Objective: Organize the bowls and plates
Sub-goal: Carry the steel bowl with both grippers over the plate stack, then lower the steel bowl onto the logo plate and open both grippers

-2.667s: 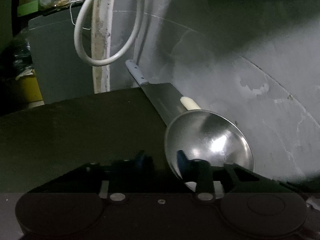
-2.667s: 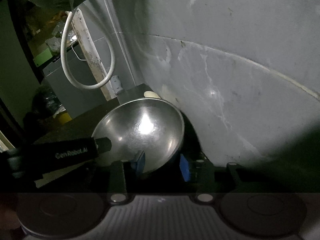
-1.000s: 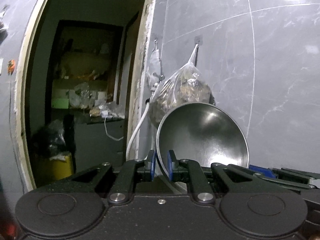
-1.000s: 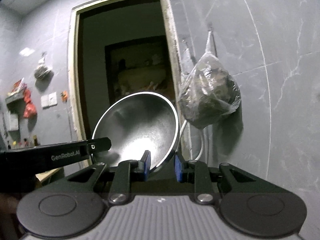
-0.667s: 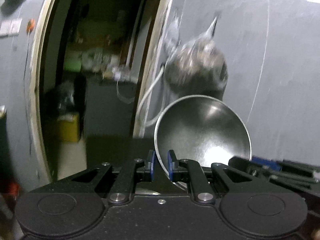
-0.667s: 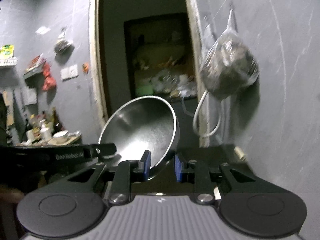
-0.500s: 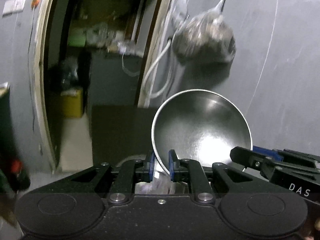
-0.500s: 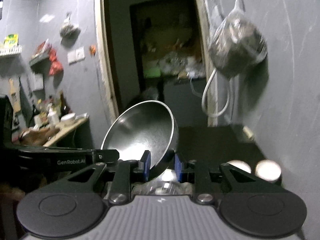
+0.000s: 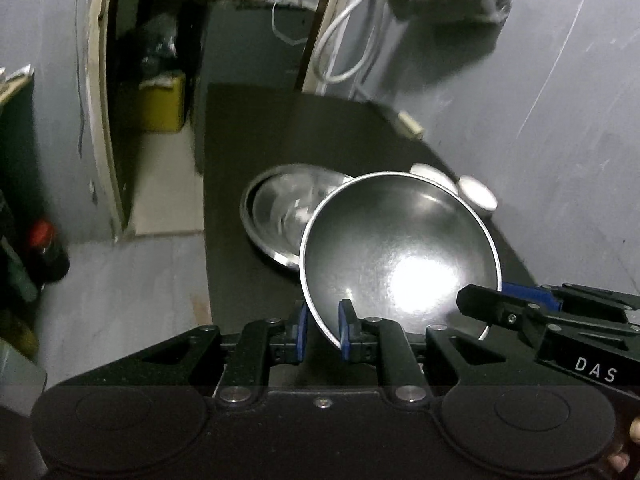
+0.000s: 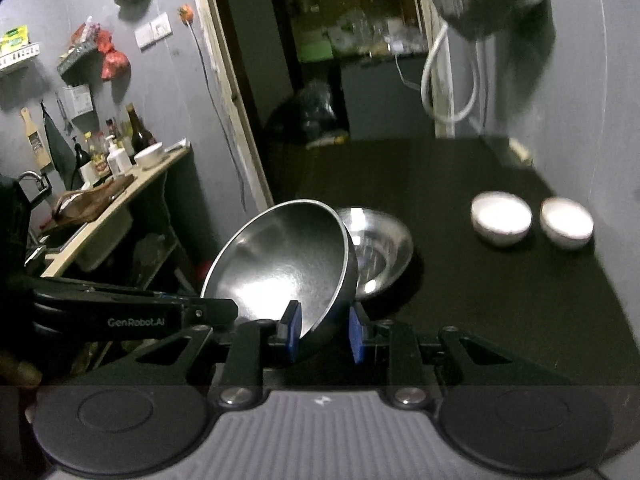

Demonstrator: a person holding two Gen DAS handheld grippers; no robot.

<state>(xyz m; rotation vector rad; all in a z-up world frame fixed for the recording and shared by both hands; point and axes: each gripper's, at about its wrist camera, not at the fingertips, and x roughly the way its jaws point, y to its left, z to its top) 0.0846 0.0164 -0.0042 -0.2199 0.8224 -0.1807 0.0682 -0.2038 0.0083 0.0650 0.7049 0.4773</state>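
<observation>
Fingers (image 9: pixel 346 334) pinch steel bowl (image 9: pixel 400 248) rim, bowl tilted.

You've got a silver steel bowl (image 9: pixel 400 248) up front, its inside dark grey with one bright white glare patch near the bottom. Behind it the second steel bowl (image 9: pixel 280 208) on the table shines paler, mottled with silvery reflections. The tabletop (image 10: pixel 500 280) under them is flat black. Your left gripper (image 9: pixel 323 330) is black with blue pads; your right gripper (image 10: pixel 322 332) matches, black arms, blue pads, over a grey ribbed housing. Off to the right sit two small white bowls (image 10: pixel 502 218), greyish on their outsides. The wall (image 9: pixel 560 100) reads plain grey with thin pale lines. There's a yellow bin (image 9: pixel 162 102) through the doorway.
</observation>
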